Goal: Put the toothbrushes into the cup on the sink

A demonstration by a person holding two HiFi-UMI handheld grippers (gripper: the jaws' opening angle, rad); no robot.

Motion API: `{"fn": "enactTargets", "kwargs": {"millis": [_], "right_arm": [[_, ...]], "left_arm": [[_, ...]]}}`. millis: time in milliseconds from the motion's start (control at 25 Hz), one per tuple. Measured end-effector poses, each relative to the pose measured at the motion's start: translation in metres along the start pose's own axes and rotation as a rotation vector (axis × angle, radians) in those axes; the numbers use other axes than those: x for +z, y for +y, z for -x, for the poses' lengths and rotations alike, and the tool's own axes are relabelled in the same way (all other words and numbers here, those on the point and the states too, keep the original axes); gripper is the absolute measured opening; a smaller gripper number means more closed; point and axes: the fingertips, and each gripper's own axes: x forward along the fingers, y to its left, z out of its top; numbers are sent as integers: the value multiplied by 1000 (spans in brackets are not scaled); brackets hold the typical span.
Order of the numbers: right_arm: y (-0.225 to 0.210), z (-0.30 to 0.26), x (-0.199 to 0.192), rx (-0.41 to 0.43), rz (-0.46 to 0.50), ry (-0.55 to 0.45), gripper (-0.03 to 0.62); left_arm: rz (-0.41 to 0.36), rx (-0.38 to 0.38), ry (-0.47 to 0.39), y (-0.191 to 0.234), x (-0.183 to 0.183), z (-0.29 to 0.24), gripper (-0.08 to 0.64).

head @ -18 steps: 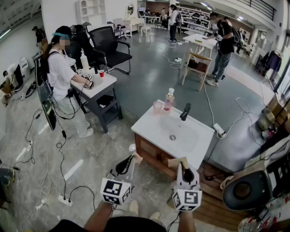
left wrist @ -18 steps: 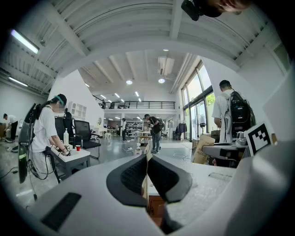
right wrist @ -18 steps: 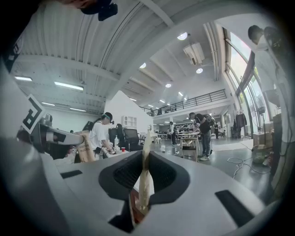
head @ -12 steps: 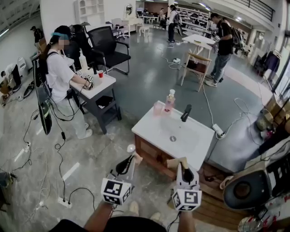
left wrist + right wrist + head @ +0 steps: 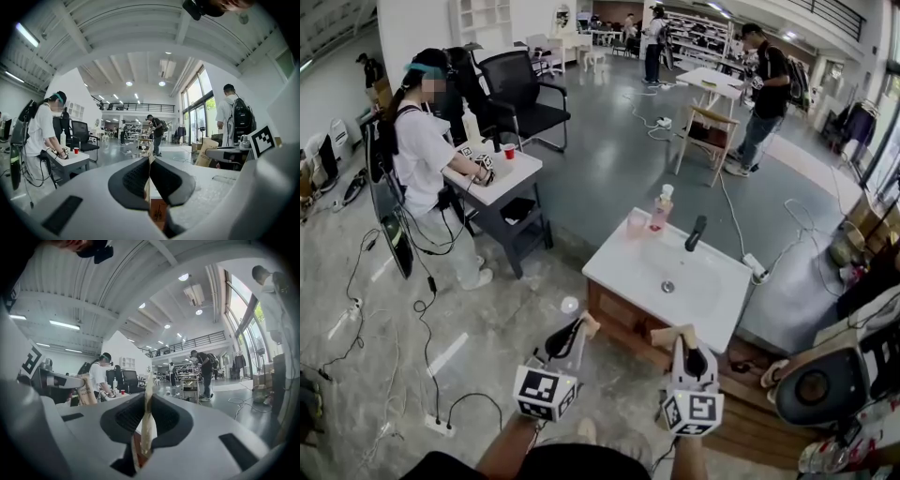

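Toothbrushes (image 5: 146, 432) clamped in left hand-held gripper (image 5: 150, 168), right hand-held gripper (image 5: 146, 398).

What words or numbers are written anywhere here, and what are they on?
Nothing reads clearly.
Left packet, in the left gripper: dark letters, too blurred.
Right packet, in the right gripper: print, too blurred.
Marker cubes: black squares, no letters.

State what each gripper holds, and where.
Left gripper and right gripper each pinch a packaged toothbrush by its flat sides; which end cannot be told.
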Motion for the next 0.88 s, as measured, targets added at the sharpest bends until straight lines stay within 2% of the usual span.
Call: {"fn": "enactTargets", "kwargs": {"millis": [480, 880], "right_arm": [[3, -60, -4, 19, -2, 1, 44], [-28, -140, -15, 49, -26, 17, 44]], "left_arm": [[10, 22, -2, 41, -3, -42, 8], [7, 63, 19, 70, -7, -116, 8]]}}
